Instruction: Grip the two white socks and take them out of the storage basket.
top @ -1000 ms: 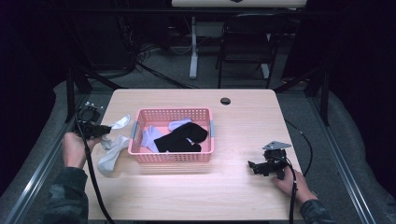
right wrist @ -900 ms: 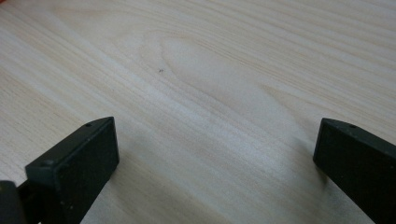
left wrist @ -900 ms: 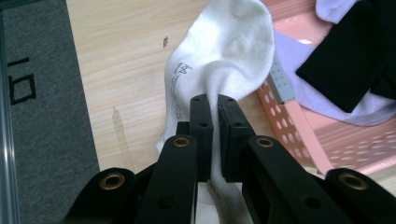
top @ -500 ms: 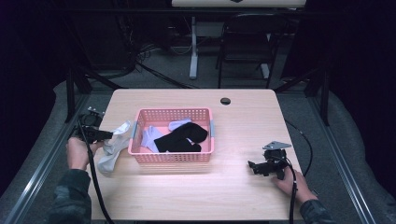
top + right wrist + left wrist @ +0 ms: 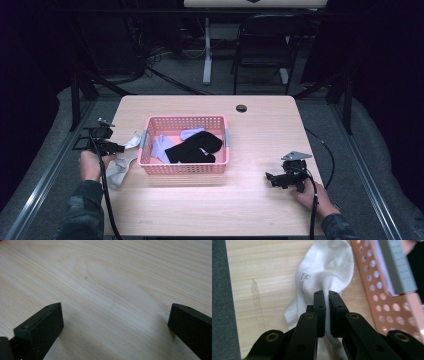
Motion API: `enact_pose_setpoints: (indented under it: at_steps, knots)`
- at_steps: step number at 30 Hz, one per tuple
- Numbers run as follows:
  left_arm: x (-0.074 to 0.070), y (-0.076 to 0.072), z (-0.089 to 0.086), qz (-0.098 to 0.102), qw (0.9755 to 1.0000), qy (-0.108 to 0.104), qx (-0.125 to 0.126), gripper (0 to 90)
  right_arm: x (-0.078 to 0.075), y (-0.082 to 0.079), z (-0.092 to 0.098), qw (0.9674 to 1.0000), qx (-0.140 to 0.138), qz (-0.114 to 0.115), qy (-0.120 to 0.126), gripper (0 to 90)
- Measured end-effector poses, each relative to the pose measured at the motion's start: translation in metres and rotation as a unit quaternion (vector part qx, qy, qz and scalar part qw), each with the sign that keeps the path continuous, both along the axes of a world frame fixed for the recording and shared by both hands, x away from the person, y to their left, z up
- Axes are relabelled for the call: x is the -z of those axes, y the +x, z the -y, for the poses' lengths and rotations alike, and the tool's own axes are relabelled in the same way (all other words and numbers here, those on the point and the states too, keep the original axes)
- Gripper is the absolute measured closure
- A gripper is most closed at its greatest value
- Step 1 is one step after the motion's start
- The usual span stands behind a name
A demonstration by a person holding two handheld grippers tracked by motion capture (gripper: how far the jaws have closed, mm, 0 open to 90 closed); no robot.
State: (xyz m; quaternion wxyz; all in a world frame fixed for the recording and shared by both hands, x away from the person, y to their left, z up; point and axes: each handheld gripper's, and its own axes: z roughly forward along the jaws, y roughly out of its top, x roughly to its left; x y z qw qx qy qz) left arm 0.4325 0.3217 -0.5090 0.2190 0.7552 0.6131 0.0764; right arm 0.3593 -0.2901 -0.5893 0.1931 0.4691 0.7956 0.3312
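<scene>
At the left edge of the pale wood-grain table point(image 5: 260, 125), the left tongs point(image 5: 119, 147) are clamped on a soft white knitted sock point(image 5: 324, 277), its fabric pinched into a ridge between the flat black pads. The sock lies crumpled on the wood just beside the left wall of a pink rectangular plastic basket point(image 5: 184, 167), whose sides are perforated with rows of round holes. Inside the basket rest a limp black sock point(image 5: 197, 147) and pale lavender socks point(image 5: 162, 147). A small round black cap point(image 5: 241, 108) sits near the table's far edge. At the right, the right tongs point(image 5: 269, 177) hover low over bare wood, blocky black pads spread wide with nothing between them.
</scene>
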Motion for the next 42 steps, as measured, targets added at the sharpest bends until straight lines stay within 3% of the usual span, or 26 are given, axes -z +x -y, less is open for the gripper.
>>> enact_pose_setpoints:
  at_steps: [6, 7, 9, 10, 12, 14, 21, 25, 32, 35, 42]
  knots:
    - [0.011, 0.002, 0.002, -0.012, 0.9999, 0.0, 0.0, 81.8, 0.0, 0.0, 0.0, 1.0, 0.0, 0.0, 0.0, 0.0]
    - [0.012, 0.002, 0.001, -0.014, 0.9999, -0.008, 0.002, 71.4, 0.0, 0.0, 0.0, 1.0, 0.0, 0.0, 0.0, 0.0]
    - [0.012, 0.002, -0.001, -0.012, 0.9999, -0.006, 0.002, 68.9, 0.0, 0.0, 0.0, 1.0, 0.0, 0.0, 0.0, 0.0]
    - [0.011, 0.0, -0.002, -0.01, 0.9999, -0.011, -0.003, 58.6, 0.0, 0.0, 0.0, 1.0, 0.0, 0.0, 0.0, 0.0]
    - [0.01, -0.002, -0.004, -0.004, 0.9999, -0.013, -0.002, 56.5, 0.0, 0.0, 0.0, 1.0, 0.0, 0.0, 0.0, 0.0]
    - [0.005, -0.006, -0.004, 0.002, 1.0, -0.009, 0.002, 41.6, 0.0, 0.0, 0.0, 1.0, 0.0, 0.0, 0.0, 0.0]
    - [-0.009, -0.018, -0.005, 0.022, 0.9997, -0.006, 0.007, 18.9, 0.0, 0.0, 0.0, 1.0, 0.0, 0.0, 0.0, 0.0]
    - [-0.02, -0.032, -0.008, 0.044, 0.999, -0.008, 0.002, 15.4, 0.0, 0.0, 0.0, 1.0, 0.0, 0.0, 0.0, 0.0]
    - [-0.027, -0.053, -0.008, 0.062, 0.998, -0.005, 0.01, 11.7, 0.0, 0.0, 0.0, 1.0, 0.0, 0.0, 0.0, 0.0]
    - [-0.024, -0.065, -0.01, 0.065, 0.9978, -0.007, 0.006, 4.5, 0.0, 0.0, 0.0, 1.0, 0.0, 0.0, 0.0, 0.0]
    - [-0.01, -0.085, -0.015, 0.061, 0.9981, -0.008, -0.004, 0.2, 0.0, 0.0, 0.0, 1.0, 0.0, 0.0, 0.0, 0.0]
